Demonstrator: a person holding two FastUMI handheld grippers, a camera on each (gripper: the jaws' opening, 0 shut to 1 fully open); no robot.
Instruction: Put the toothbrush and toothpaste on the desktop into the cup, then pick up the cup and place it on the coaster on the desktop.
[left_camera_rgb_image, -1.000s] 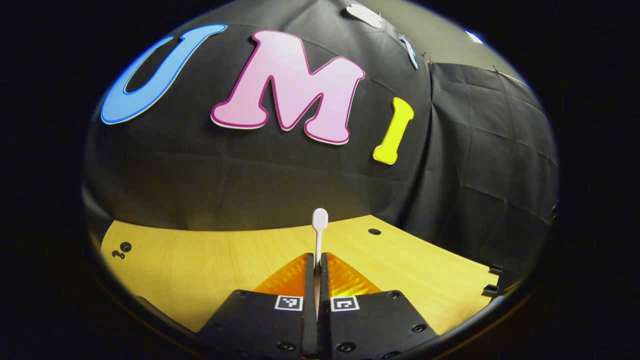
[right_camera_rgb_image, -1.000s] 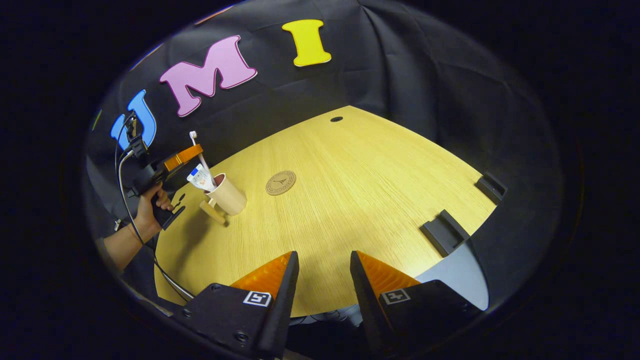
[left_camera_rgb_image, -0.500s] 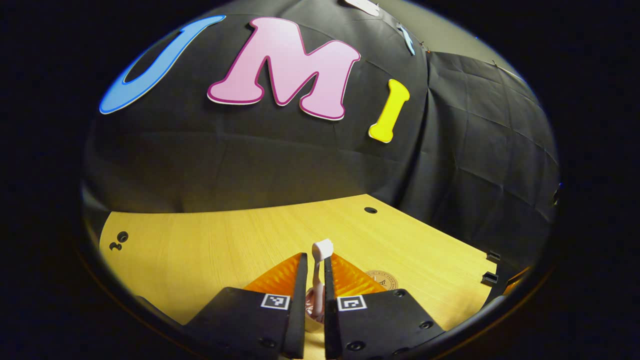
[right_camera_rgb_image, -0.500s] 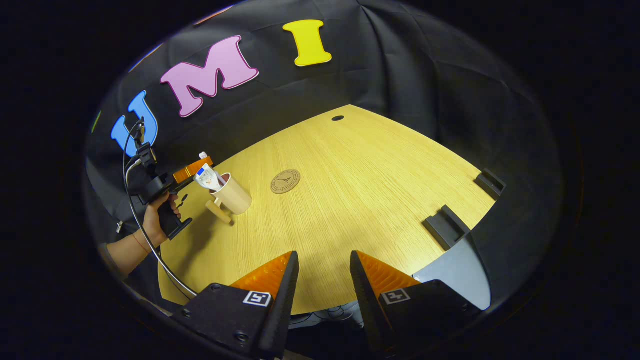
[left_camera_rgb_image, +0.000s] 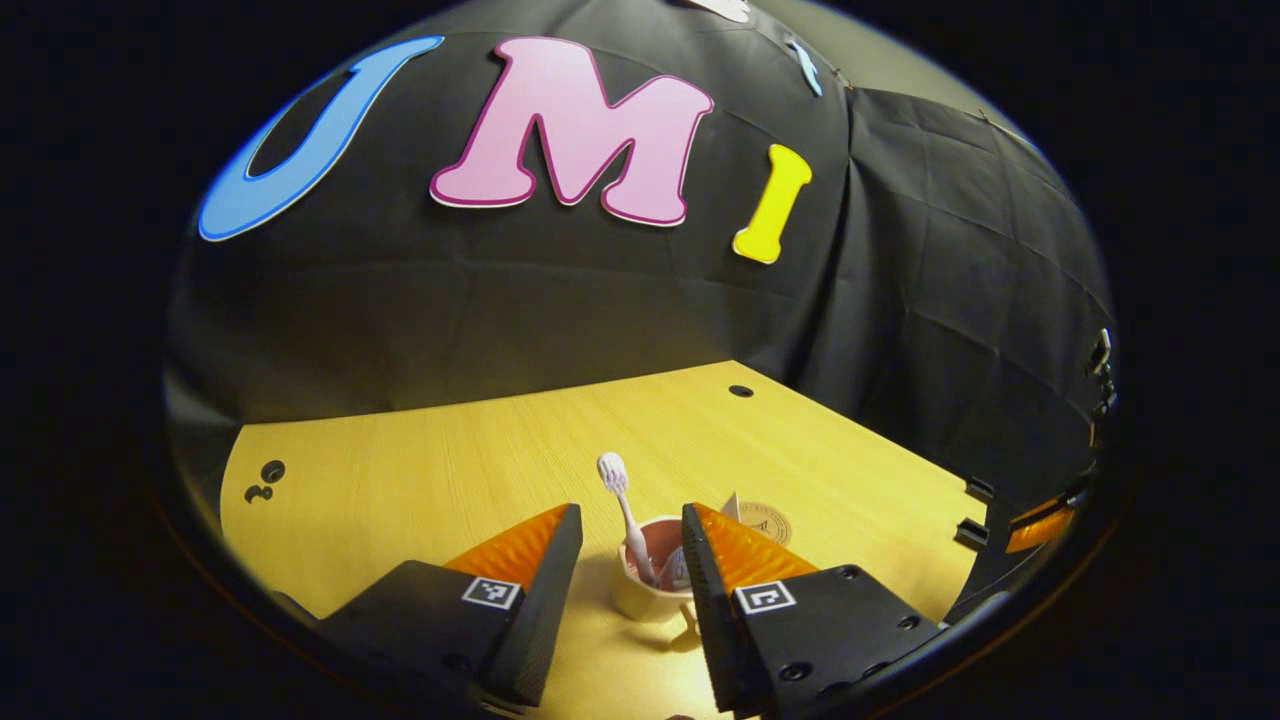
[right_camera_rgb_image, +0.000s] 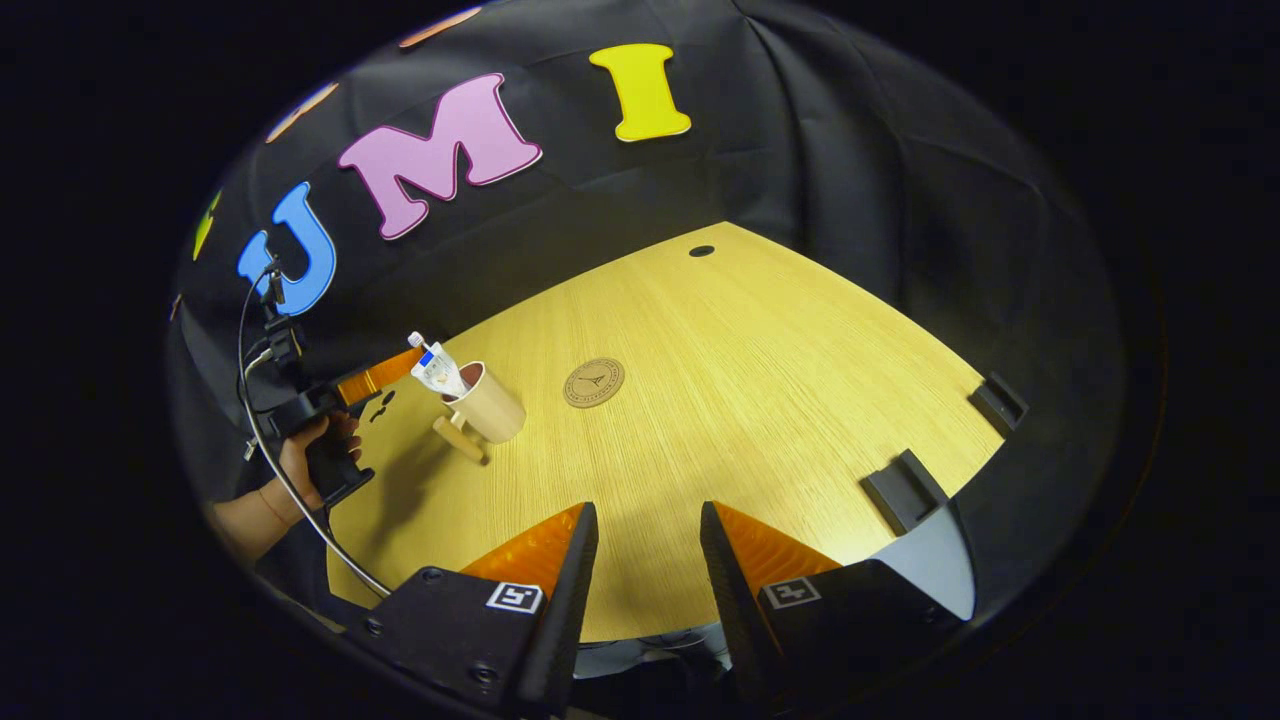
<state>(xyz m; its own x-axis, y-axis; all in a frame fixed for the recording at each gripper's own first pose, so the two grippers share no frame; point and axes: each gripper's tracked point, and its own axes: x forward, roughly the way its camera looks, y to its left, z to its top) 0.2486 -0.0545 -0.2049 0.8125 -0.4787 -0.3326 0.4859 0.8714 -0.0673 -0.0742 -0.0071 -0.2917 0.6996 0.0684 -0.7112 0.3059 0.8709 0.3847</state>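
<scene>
Left gripper (left_camera_rgb_image: 622, 540) spread wide, pinching nothing, poised just above the cup (left_camera_rgb_image: 650, 585) standing on the desktop (left_camera_rgb_image: 420, 470). Toothbrush (left_camera_rgb_image: 622, 510) upright in the cup, head up, beside the toothpaste (right_camera_rgb_image: 437, 367) leaning out over the rim. Coaster (right_camera_rgb_image: 593, 382) flat on the wood, near the cup yet apart. Right gripper (right_camera_rgb_image: 648, 560) parted too, holding nothing, well apart from the cup.
</scene>
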